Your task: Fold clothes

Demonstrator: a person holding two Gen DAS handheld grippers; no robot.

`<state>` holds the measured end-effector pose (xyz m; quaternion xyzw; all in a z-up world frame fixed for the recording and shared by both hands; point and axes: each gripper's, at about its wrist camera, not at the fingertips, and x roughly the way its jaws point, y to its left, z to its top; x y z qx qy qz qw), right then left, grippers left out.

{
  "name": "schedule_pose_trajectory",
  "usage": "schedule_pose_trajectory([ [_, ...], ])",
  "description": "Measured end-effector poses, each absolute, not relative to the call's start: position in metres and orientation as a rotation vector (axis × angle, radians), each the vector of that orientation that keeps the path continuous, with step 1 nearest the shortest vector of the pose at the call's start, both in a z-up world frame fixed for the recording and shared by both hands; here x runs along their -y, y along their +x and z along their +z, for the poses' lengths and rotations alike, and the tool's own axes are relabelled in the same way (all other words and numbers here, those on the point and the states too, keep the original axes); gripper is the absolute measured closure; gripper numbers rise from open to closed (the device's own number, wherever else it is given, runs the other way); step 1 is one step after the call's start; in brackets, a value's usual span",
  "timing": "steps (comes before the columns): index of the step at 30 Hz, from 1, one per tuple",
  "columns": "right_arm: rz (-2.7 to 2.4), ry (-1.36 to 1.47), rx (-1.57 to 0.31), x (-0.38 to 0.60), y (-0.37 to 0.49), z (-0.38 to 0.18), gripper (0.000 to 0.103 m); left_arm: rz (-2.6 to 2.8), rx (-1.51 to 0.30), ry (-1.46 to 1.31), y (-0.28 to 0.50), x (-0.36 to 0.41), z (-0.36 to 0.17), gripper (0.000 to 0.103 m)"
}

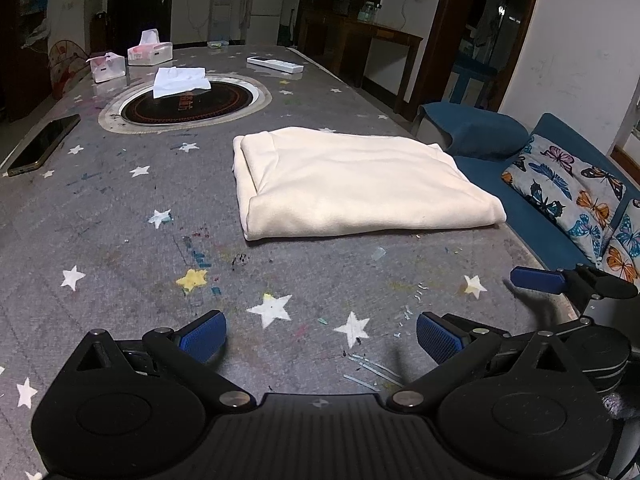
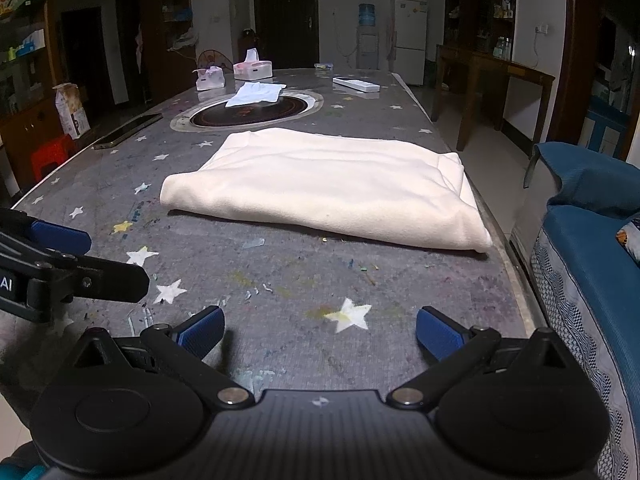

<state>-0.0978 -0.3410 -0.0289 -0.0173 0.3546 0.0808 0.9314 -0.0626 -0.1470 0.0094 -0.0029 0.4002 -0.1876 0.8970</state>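
On my far left a phone lies at the table's edge, with two tissue boxes and a white cloth on the round inset farther back. My left gripper hangs low over the star-patterned cover near the front edge, jaws wide, holding nothing. Ahead of it, well apart, the cream garment lies folded flat into a thick rectangle toward the table's right side. Its long axis runs left to right across the table, and the rolled fold faces me. A remote sits far behind it. My right gripper is likewise spread wide and empty, near the table's right front corner, beside the blue sofa.
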Motion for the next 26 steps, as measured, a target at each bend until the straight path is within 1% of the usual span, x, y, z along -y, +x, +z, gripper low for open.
schedule_pose_trajectory([
  [26,0.175,-0.033,-0.709,0.3383,-0.1067,-0.0250,0.000,-0.398,-0.808,-0.004,-0.0689,0.1492,0.0161,0.000],
])
